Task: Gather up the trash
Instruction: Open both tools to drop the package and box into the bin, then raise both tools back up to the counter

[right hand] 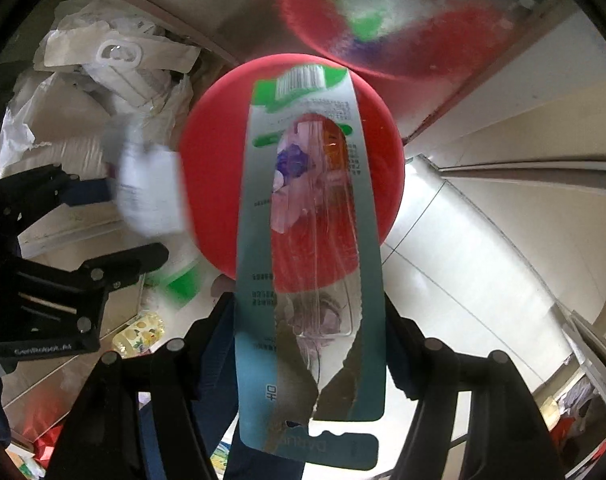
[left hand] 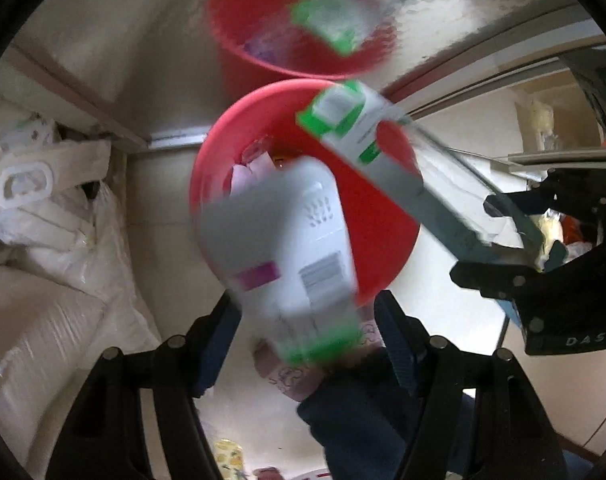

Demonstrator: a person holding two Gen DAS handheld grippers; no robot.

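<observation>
Fingers [left hand: 395, 332] flank blurred carton [left hand: 287, 248] — bin [left hand: 383, 216] part-hidden

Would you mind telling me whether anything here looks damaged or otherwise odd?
Yes: the teal blister card between the right claw's fingers is ripped open, with a jagged tear up its cardboard backing and an empty cut-out showing the red bin below.
</observation>
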